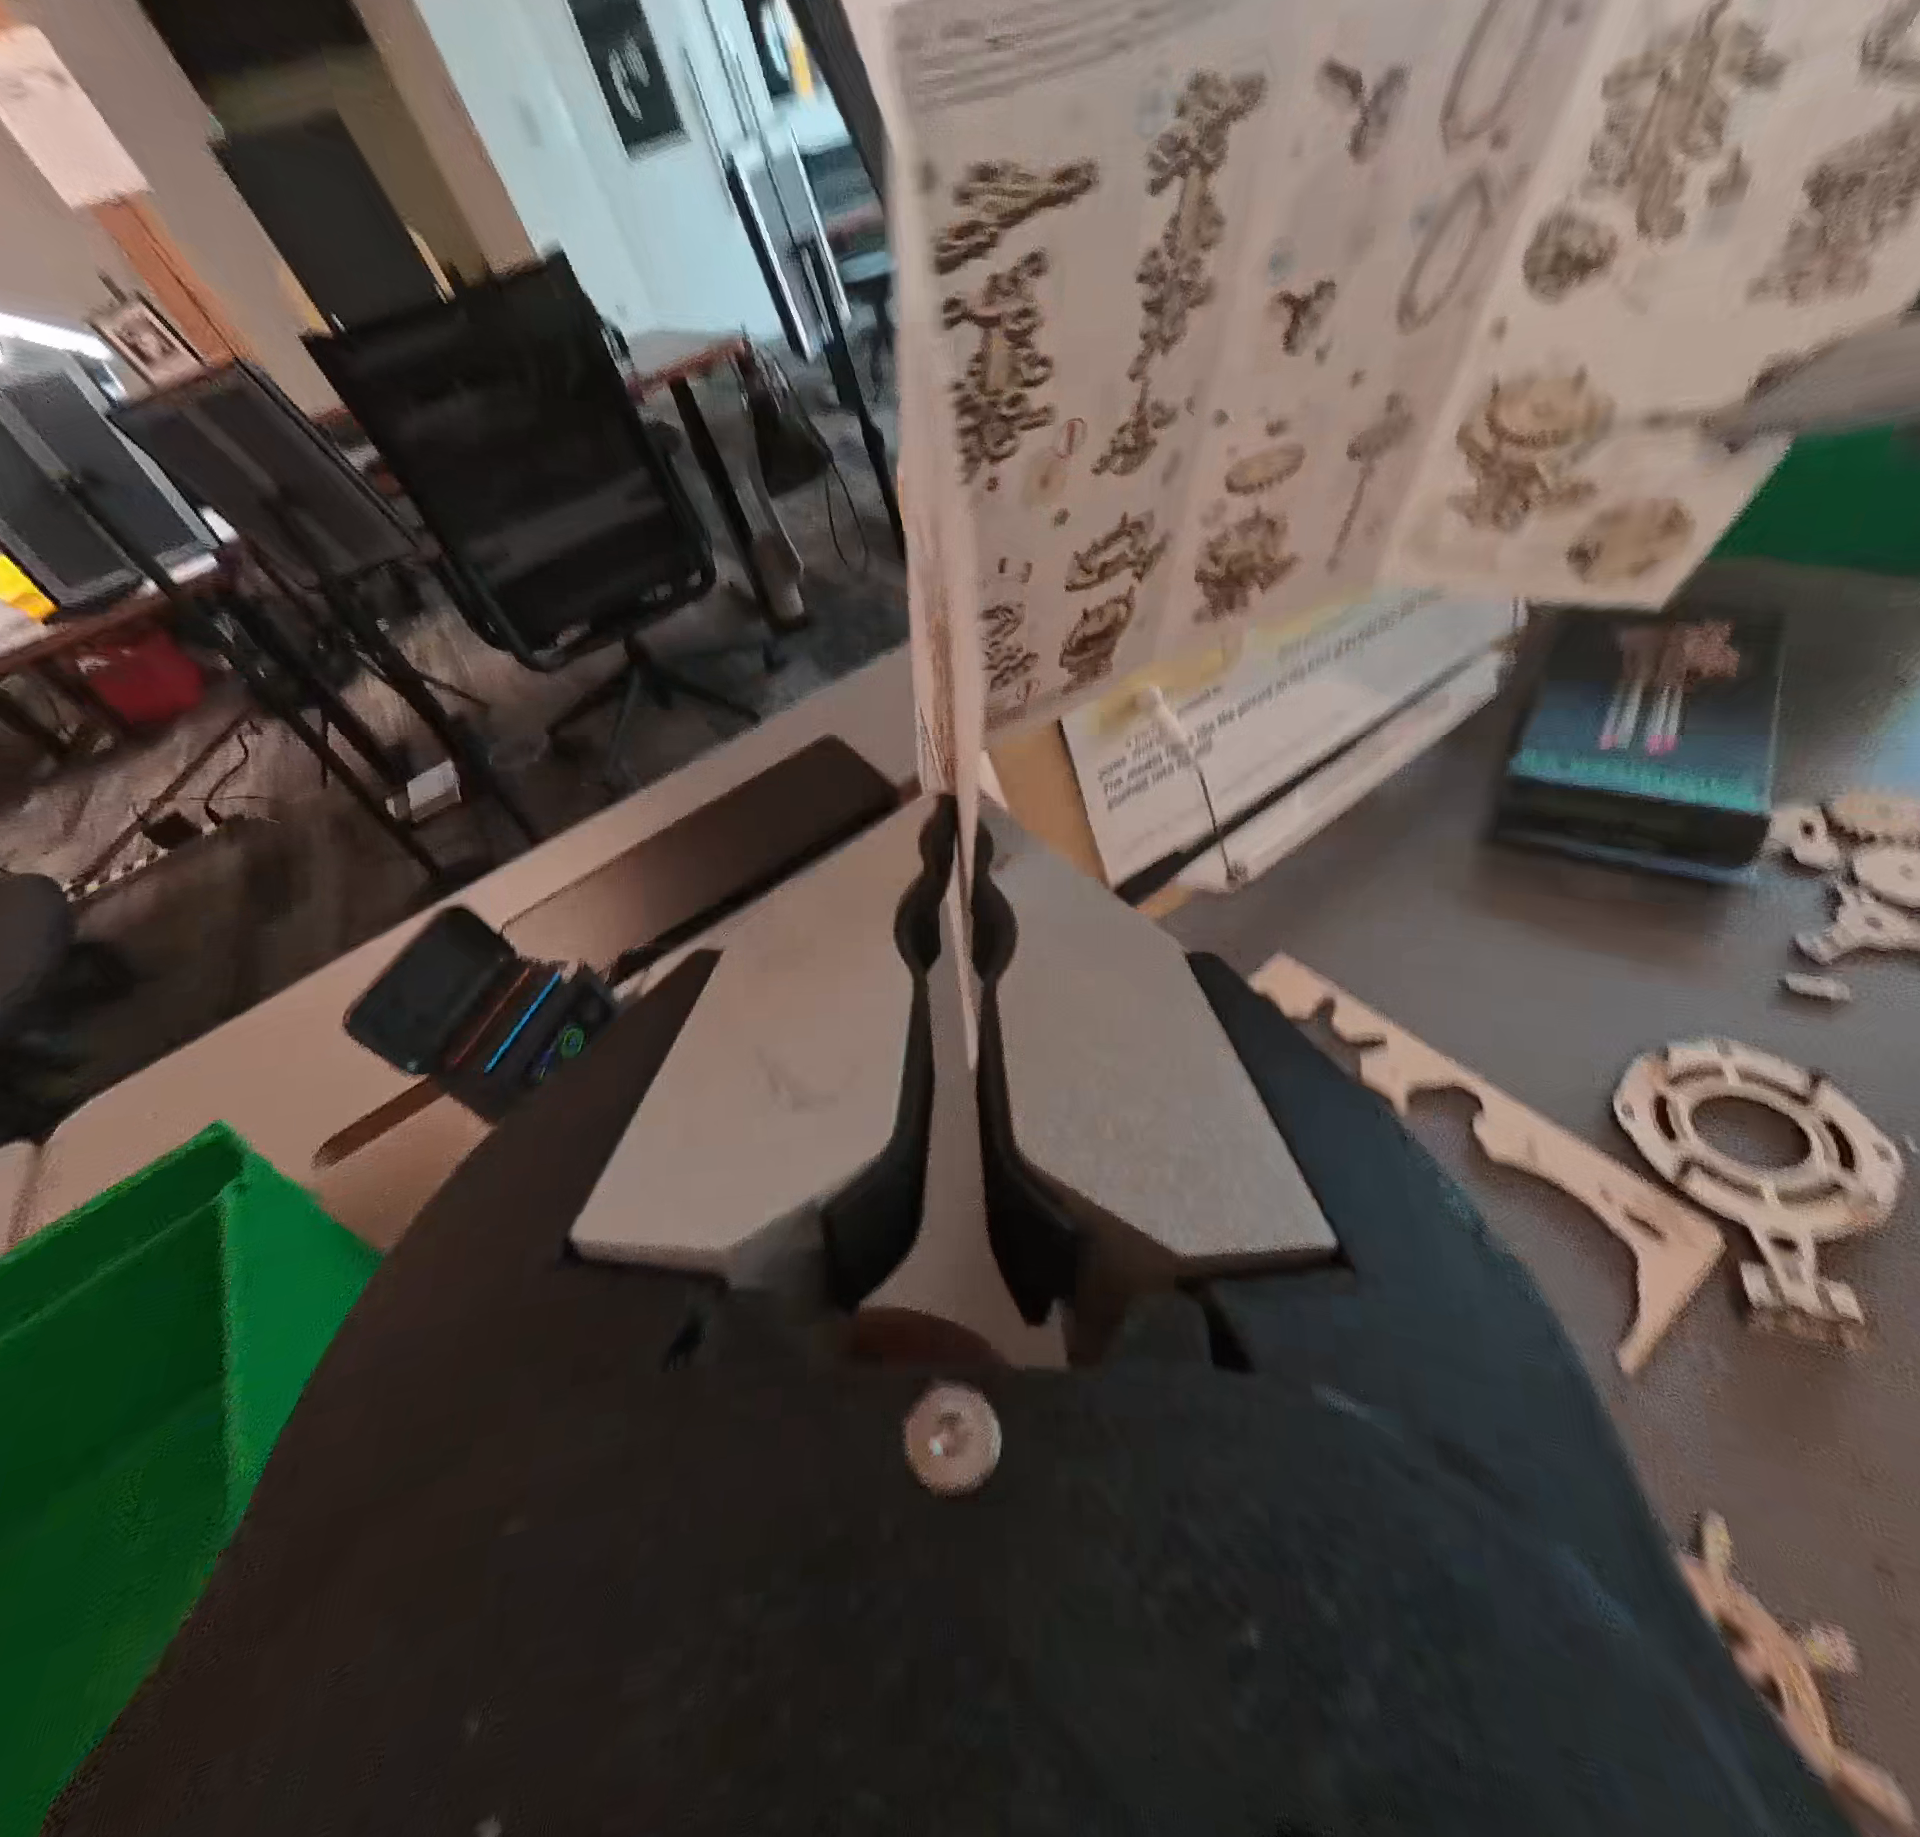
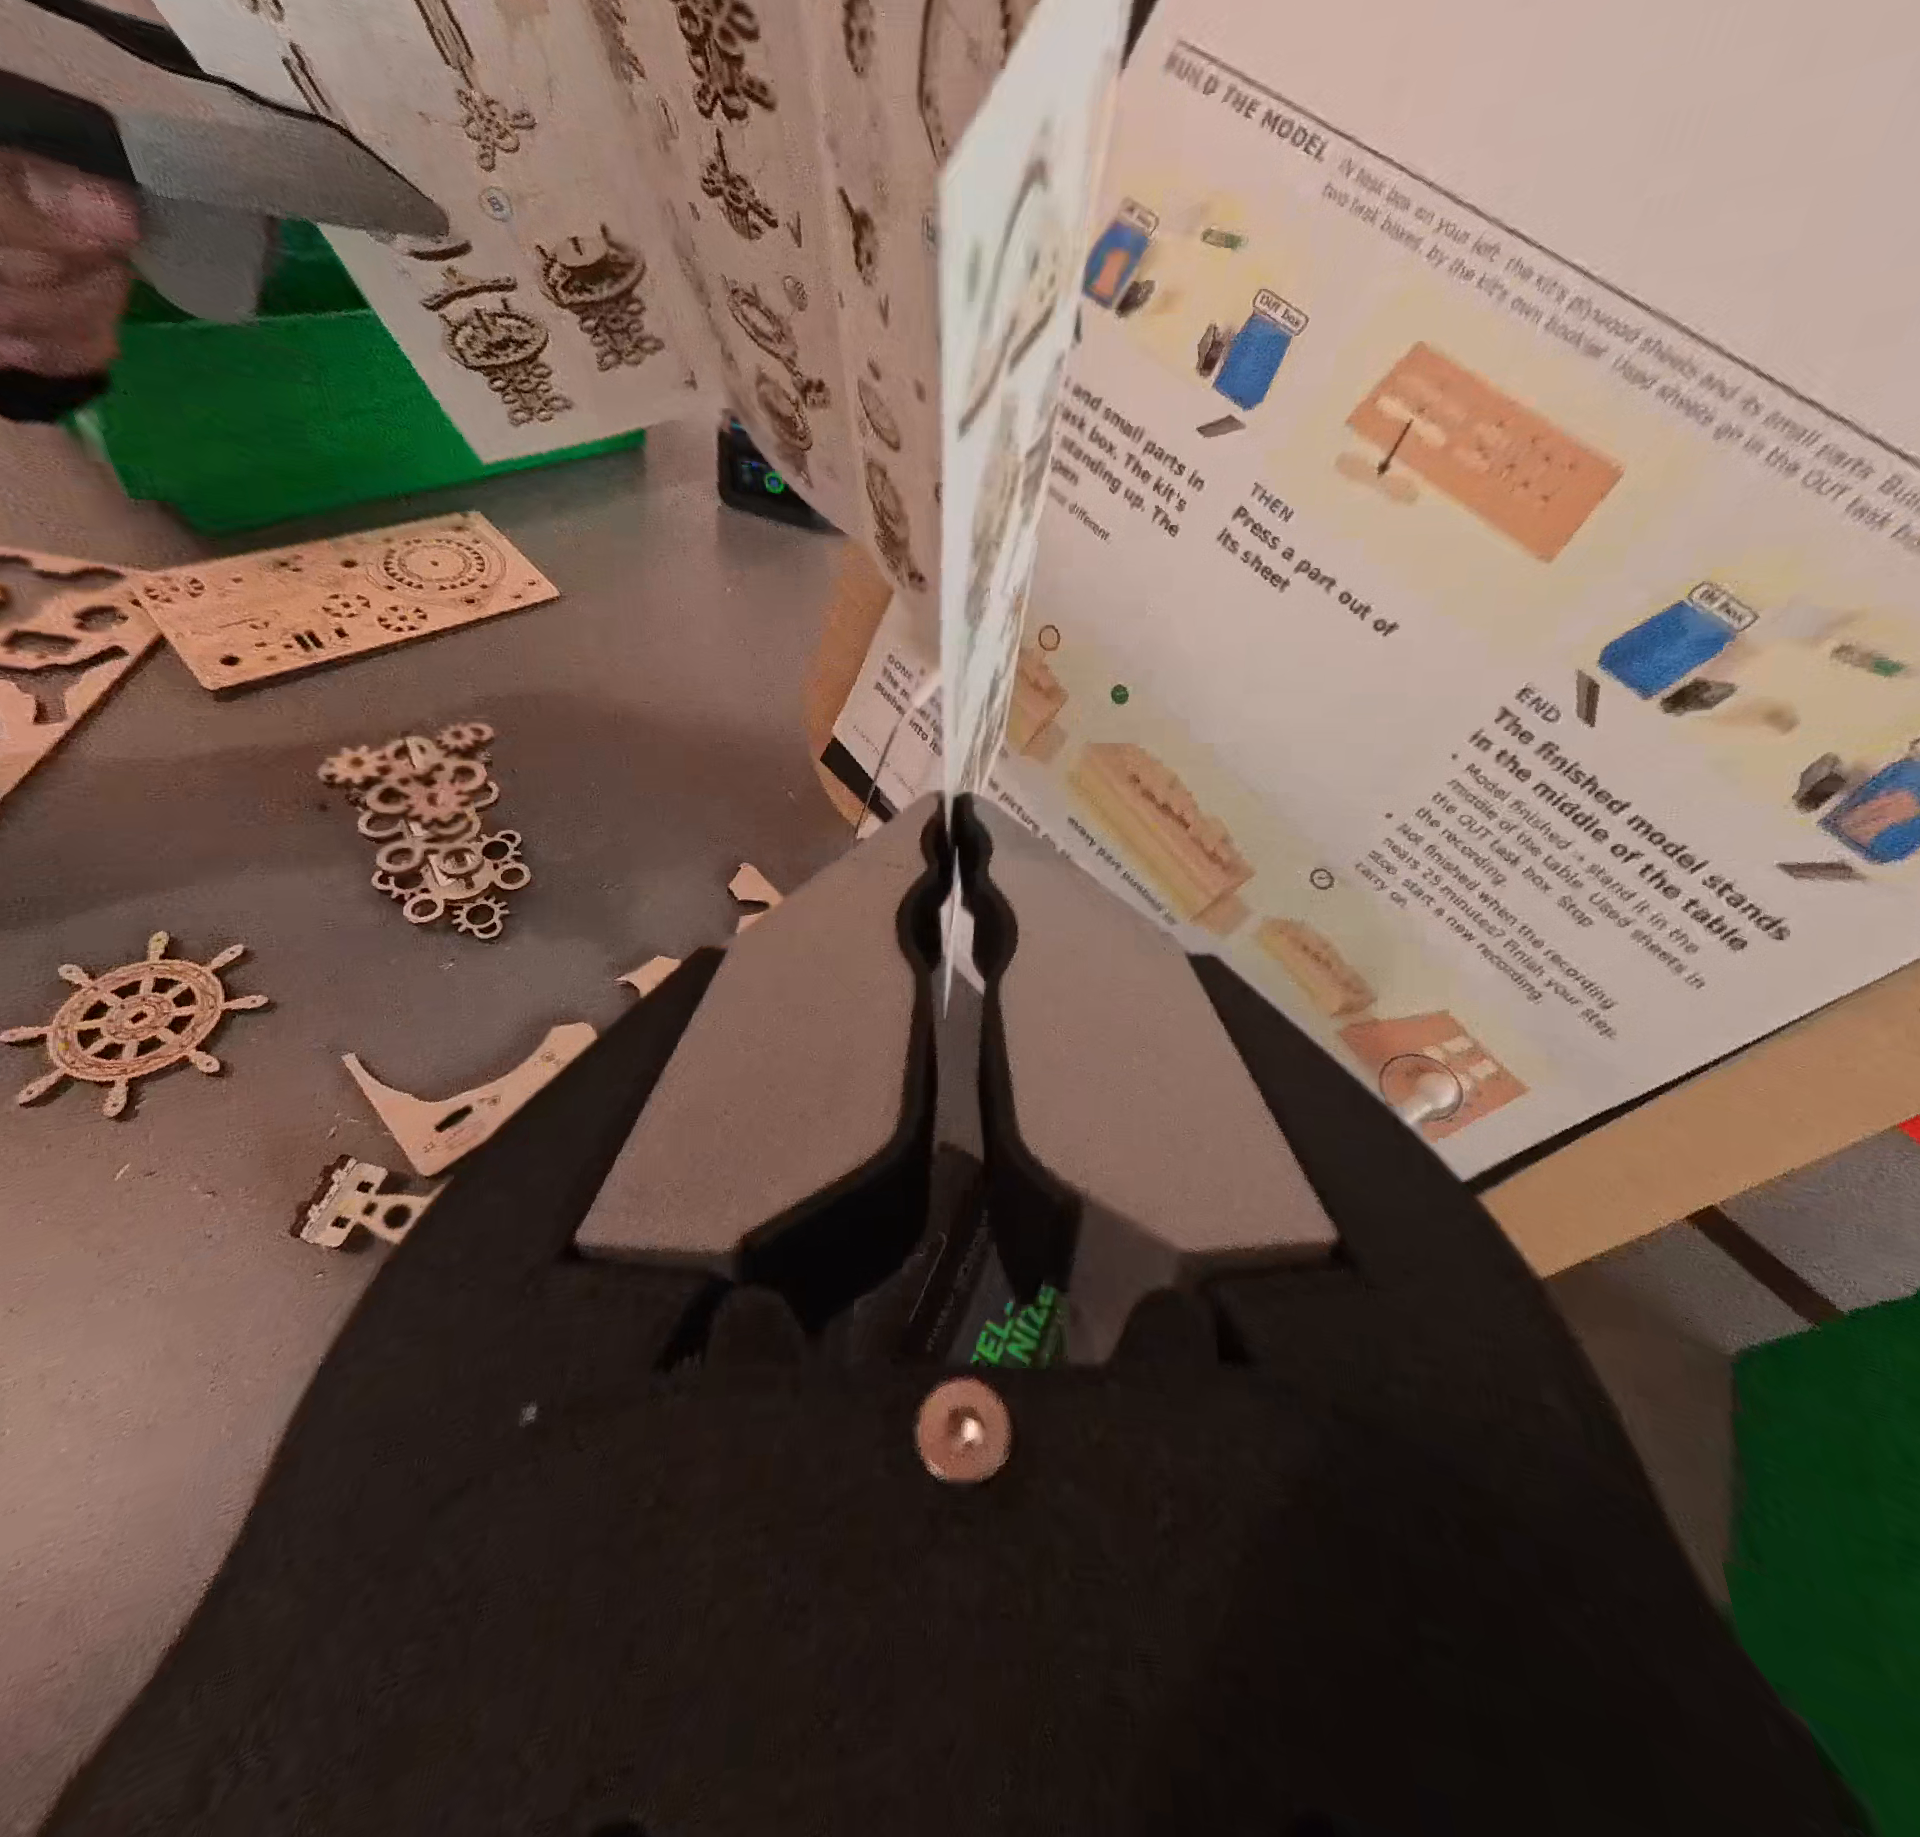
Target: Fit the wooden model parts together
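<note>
Paper instruction sheet [image 1: 1299, 333] clamped edge-on by left gripper [image 1: 961, 831] and right gripper [image 2: 954, 831]; flat plywood wheel [image 2: 135, 1024] on table.

the left wrist view looks forward along the left gripper [image 1: 961, 831], from close above the tabletop [image 1: 1455, 956], facing a room of chairs and desks on its left side. the right wrist view looks along the right gripper [image 2: 956, 821], just as near, facing a printed poster [image 2: 1455, 540] propped against a wall. both views share the folded instruction sheet [image 1: 1299, 333] [image 2: 675, 229] held up close ahead, the wooden parts [image 1: 1756, 1153] [image 2: 436, 831] on the tabletop, and the green box [image 1: 125, 1372] [image 2: 312, 416].
</note>
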Available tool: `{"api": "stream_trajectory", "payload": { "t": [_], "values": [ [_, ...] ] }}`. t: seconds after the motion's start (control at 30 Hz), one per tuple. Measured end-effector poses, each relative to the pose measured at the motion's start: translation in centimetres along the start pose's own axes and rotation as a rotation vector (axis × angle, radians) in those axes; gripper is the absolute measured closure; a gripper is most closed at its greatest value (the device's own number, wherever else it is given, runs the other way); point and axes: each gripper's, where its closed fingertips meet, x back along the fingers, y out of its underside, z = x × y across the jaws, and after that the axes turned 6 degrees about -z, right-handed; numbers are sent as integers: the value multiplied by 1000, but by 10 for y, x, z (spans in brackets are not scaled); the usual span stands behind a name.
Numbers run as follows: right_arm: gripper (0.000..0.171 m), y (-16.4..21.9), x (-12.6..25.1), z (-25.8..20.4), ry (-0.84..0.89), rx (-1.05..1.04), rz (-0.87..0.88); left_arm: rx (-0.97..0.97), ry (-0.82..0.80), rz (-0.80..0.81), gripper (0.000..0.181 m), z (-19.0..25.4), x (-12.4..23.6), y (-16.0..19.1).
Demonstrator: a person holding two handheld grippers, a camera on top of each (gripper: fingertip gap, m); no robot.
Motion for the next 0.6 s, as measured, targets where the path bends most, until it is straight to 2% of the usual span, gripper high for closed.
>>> {"api": "stream_trajectory", "payload": {
  "t": [0.1, 0.2, 0.27, 0.37, 0.4, 0.47, 0.53, 0.6],
  "values": [
    [171, 13, -13, -11, -93, -42, -33, -9, 28, -85, 181, 0, 4, 20],
    [171, 55, -43, -18, -127, -102, -94, -16, 10, -159, 181, -2, -10, 65],
    [171, 82, -60, -25, -163, -139, -139, 15, 52, -206, 181, 6, -24, 97],
    [171, 109, -75, -26, -170, -178, -216, 59, 54, -279, 181, 12, -41, 133],
    [171, 113, -76, -26, -171, -181, -232, 79, 53, -296, 170, 14, -43, 140],
    [159, 111, -73, -25, -163, -194, -219, 117, 54, -315, 138, 16, -41, 145],
    [149, 106, -66, -26, -165, -207, -179, 136, 39, -298, 124, 15, -31, 140],
    [140, 103, -57, -26, -173, -224, -147, 151, 23, -243, 123, 15, -13, 130]
  ]
}}
